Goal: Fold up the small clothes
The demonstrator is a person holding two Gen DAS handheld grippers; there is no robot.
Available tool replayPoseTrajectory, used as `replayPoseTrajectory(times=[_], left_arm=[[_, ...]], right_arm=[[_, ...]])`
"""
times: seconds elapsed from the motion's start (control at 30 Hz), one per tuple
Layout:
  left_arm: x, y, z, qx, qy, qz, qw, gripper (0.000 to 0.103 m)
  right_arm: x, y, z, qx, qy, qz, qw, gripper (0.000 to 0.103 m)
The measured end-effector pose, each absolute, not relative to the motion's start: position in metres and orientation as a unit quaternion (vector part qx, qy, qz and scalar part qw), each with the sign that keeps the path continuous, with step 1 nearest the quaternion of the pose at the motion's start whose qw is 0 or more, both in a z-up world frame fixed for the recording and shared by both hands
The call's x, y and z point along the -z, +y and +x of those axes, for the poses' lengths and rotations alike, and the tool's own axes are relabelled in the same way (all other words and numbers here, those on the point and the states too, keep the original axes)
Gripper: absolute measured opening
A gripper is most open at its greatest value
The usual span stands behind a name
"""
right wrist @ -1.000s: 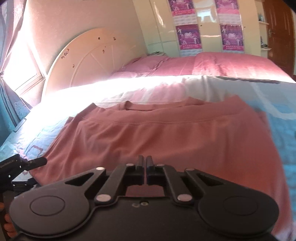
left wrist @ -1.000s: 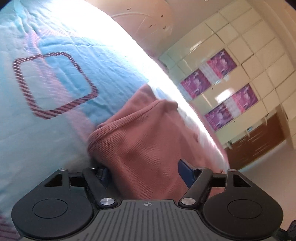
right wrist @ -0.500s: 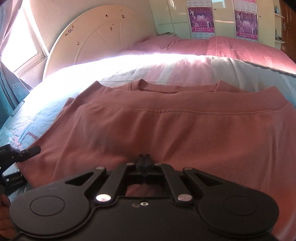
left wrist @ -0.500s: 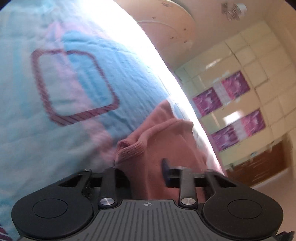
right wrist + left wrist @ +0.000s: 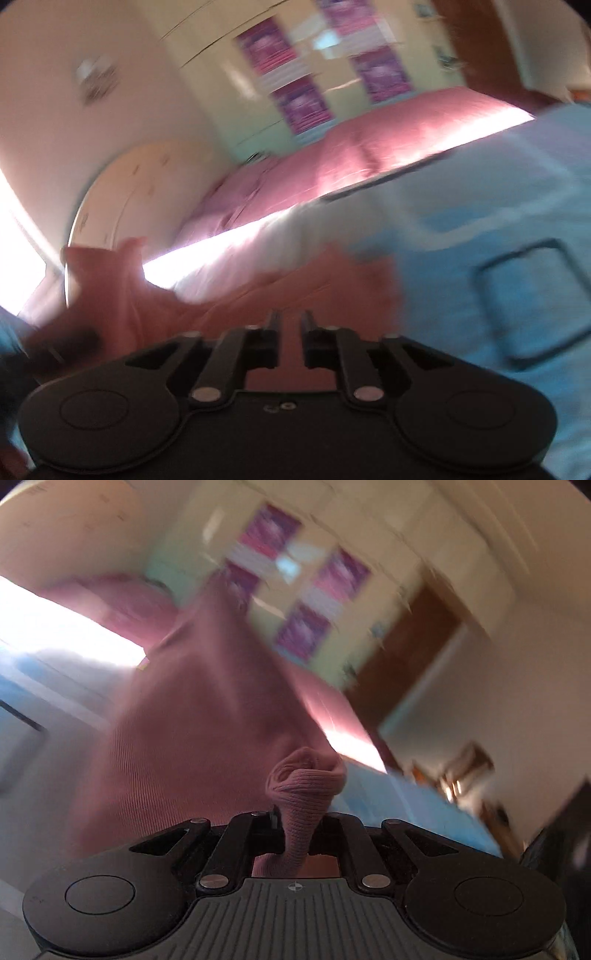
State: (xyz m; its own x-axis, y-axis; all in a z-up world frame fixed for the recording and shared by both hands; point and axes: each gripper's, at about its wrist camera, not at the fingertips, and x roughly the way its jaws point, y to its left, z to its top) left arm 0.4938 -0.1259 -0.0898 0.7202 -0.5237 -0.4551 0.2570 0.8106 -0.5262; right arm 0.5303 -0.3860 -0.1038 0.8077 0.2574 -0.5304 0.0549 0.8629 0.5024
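Left to right, the left tongs [image 5: 297,818] come first: they are pinched tight on a bunched fold of the pink ribbed top [image 5: 207,709], a knot of fabric bulging out just past the tips. From there the garment rises up and away to the left of the tongs, lifted off the blue patterned bedspread [image 5: 413,794]; both views are blurred.

In the right wrist view, the right tongs [image 5: 290,325] show a narrow gap between the fingers, with pink cloth directly under and ahead of them. Whether they actually grip it I cannot tell. The pink ribbed top [image 5: 258,291] stretches from these tongs leftward, one end raised at the far left, the bedspread [image 5: 498,258] bare to the right.

The cloth's long axis seems to run between the two tongs, so the fold likely depends on carrying the left-held end across toward the right.
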Motion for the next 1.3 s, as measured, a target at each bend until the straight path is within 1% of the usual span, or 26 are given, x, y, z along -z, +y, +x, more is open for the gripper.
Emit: replayPoseTrajectory(times=[0.03,0.07,0.1,0.13,0.17,0.2,0.23,0.27,0.33,0.4,0.53,0.6,0.7,0.77,0.8,0.83,0.87,0.97,1.1,1.17,1.2,1.3], left_arm=[[0.102,-0.148,0.496,0.223,0.324,-0.21,0.895,0.007],[0.119,-0.174,0.499,0.231,0.353,-0.187,0.887,0.011],[0.135,-0.195,0.502,0.231,0.394,-0.159,0.875,0.02],[0.147,-0.209,0.504,0.233,0.441,-0.138,0.855,0.029],[0.144,-0.208,0.494,0.243,0.434,-0.131,0.858,0.036],[0.132,-0.2,0.484,0.251,0.414,-0.123,0.866,0.042],[0.119,-0.188,0.476,0.248,0.394,-0.115,0.877,0.055],[0.106,-0.172,0.474,0.234,0.375,-0.113,0.89,0.06],[0.089,-0.139,0.48,0.199,0.349,-0.113,0.909,0.065],[0.086,-0.11,0.491,0.15,0.342,-0.091,0.923,0.065],[0.106,-0.079,0.516,0.096,0.364,-0.079,0.923,0.065],[0.115,-0.063,0.535,0.099,0.377,-0.091,0.917,0.065],[0.136,-0.055,0.535,0.112,0.391,-0.123,0.905,0.065],[0.154,-0.061,0.535,0.113,0.395,-0.122,0.903,0.071],[0.162,-0.06,0.541,0.115,0.395,-0.124,0.903,0.071],[0.167,-0.066,0.546,0.12,0.392,-0.124,0.904,0.071],[0.167,-0.064,0.546,0.126,0.386,-0.124,0.906,0.071],[0.171,-0.059,0.546,0.141,0.387,-0.125,0.903,0.071],[0.164,-0.066,0.551,0.177,0.391,-0.127,0.894,0.071],[0.161,-0.084,0.549,0.192,0.398,-0.088,0.893,0.071],[0.164,-0.092,0.548,0.194,0.4,-0.069,0.893,0.071],[0.167,-0.097,0.55,0.203,0.411,-0.09,0.884,0.071]], right_arm=[[0.104,-0.403,0.524,-0.047,0.303,0.274,0.912,0.019],[0.105,-0.417,0.518,-0.042,0.302,0.29,0.907,0.027],[0.107,-0.428,0.513,-0.039,0.302,0.304,0.903,0.035],[0.109,-0.436,0.508,-0.032,0.305,0.31,0.9,0.059],[0.112,-0.44,0.504,-0.027,0.308,0.31,0.899,0.067],[0.112,-0.443,0.5,-0.035,0.306,0.31,0.899,0.065],[0.113,-0.444,0.498,-0.049,0.305,0.311,0.899,0.06],[0.114,-0.444,0.497,-0.064,0.307,0.313,0.897,0.053],[0.118,-0.438,0.5,-0.085,0.316,0.312,0.892,0.046],[0.126,-0.427,0.51,-0.107,0.337,0.308,0.883,0.045],[0.141,-0.405,0.523,-0.115,0.387,0.274,0.873,0.045],[0.147,-0.399,0.528,-0.121,0.4,0.277,0.865,0.045],[0.152,-0.389,0.537,-0.128,0.417,0.255,0.863,0.046],[0.154,-0.379,0.546,-0.12,0.439,0.222,0.862,0.043],[0.152,-0.373,0.546,-0.117,0.441,0.202,0.867,0.043],[0.148,-0.367,0.546,-0.115,0.443,0.185,0.87,0.033],[0.145,-0.362,0.546,-0.115,0.443,0.168,0.873,0.014],[0.136,-0.349,0.544,-0.113,0.44,0.119,0.883,0.01],[0.116,-0.354,0.526,-0.1,0.413,0.091,0.901,0.009],[0.109,-0.365,0.518,-0.096,0.401,0.099,0.905,0.009],[0.109,-0.37,0.514,-0.093,0.402,0.102,0.905,0.009],[0.126,-0.373,0.521,-0.074,0.418,0.097,0.9,0.009]])
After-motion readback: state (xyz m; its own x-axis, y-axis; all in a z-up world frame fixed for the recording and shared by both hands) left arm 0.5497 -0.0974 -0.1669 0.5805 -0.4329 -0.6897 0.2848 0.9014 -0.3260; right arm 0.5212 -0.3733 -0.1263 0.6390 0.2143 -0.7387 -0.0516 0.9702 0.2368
